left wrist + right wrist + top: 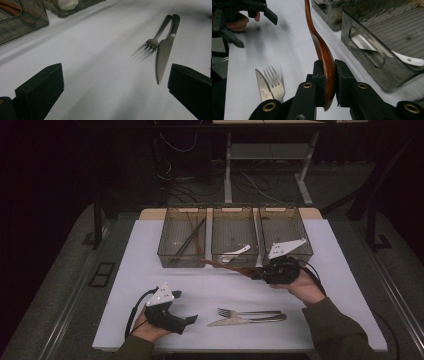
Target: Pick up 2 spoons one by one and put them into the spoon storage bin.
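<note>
Right gripper (327, 82): jaws clamped on the bowl end of a brown wooden spoon (322, 50), one pad on each face. In the high view the right gripper (260, 274) holds the wooden spoon (227, 266) above the desk (150, 290), with the handle pointing left along the front walls of the bins. The spoon tip lies just before the gap between the left bin (183, 237) and the middle bin (234, 236); whether it touches a wall cannot be told.

Left gripper (192, 319): jaws apart, nothing between them, resting at the near left of the desk, well apart from the spoon.

Edges and room: three clear bins stand side by side along the far edge. The left bin holds chopsticks (192, 237), the middle bin a white spoon (236, 252); the right bin (285, 232) sits behind the right gripper. A fork (247, 312) and a knife (245, 320) lie touching near the front edge, between the two hands. Bare surface lies between the cutlery and the bins.
</note>
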Motion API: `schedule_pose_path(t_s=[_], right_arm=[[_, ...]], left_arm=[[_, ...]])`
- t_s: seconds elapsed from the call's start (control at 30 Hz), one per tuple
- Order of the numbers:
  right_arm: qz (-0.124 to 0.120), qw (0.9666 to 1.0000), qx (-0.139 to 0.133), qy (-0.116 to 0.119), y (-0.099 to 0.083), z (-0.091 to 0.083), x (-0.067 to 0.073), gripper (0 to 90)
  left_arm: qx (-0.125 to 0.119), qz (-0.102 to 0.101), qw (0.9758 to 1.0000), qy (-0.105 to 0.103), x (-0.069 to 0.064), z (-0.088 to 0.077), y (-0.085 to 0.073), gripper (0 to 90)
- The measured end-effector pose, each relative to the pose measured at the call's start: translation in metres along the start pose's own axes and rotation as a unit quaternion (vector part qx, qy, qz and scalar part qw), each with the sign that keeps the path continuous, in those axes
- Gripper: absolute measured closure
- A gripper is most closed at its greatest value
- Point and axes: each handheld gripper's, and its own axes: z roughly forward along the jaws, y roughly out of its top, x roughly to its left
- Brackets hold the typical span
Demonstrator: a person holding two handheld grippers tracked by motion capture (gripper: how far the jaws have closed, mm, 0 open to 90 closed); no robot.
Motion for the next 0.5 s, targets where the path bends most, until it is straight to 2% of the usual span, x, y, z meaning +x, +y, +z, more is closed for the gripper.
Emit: schedule_pose_path(t_s=[0.17, 0.5], right_arm=[[0.004, 0.9999, -0.01, -0.012, 0.003, -0.006, -0.003, 79.7], [0.021, 0.9984, -0.019, -0.049, 0.01, -0.011, -0.021, 79.7]], left_arm=[[0.002, 0.003, 1.0, -0.002, -0.001, -0.001, 0.0, 0.0], [0.001, 0.002, 1.0, -0.009, 0.0, 0.002, 0.001, 0.0]])
